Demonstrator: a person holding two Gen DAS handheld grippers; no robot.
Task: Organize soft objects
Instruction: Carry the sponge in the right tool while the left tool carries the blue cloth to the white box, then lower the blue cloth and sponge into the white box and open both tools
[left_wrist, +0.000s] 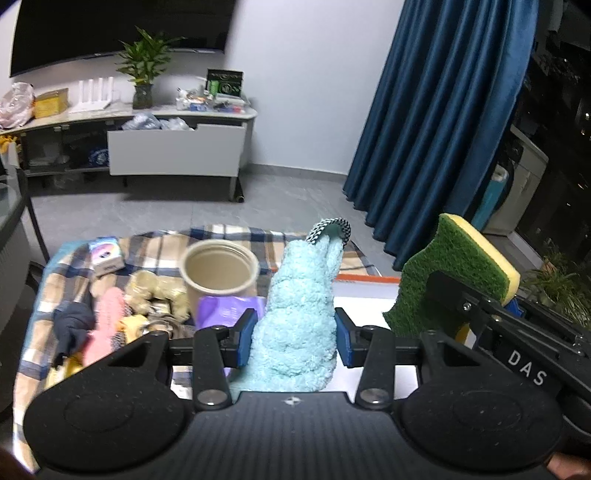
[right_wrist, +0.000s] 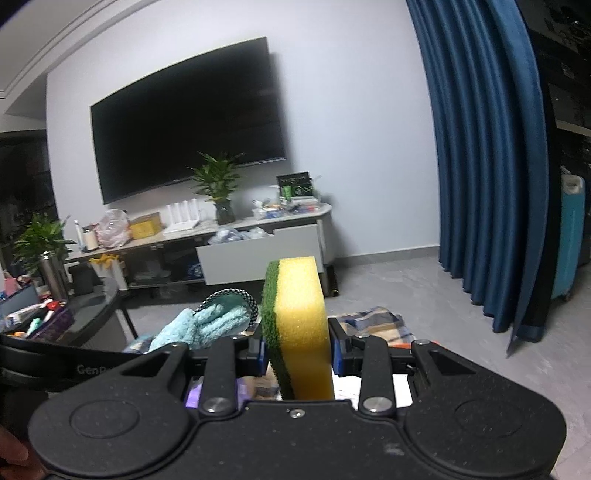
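Observation:
My left gripper (left_wrist: 295, 338) is shut on a fluffy light-blue cloth (left_wrist: 299, 314) with a black-and-white checked loop at its top, held upright above the table. My right gripper (right_wrist: 297, 356) is shut on a yellow sponge with a green scouring side (right_wrist: 299, 325), standing on edge between the blue pads. In the left wrist view the same sponge (left_wrist: 458, 273) and the right gripper's black frame show at the right. The blue cloth (right_wrist: 207, 325) appears left of the sponge in the right wrist view. A white tray or box (left_wrist: 369, 306) lies under both grippers.
A plaid cloth (left_wrist: 155, 251) covers the table with a beige cup (left_wrist: 219, 269), a purple bag (left_wrist: 225, 310), a pink item (left_wrist: 105, 325), tan plush pieces (left_wrist: 155, 291), dark fabric (left_wrist: 70, 325) and a small box (left_wrist: 107, 254). Beyond are a TV cabinet (left_wrist: 173, 147) and blue curtain (left_wrist: 443, 110).

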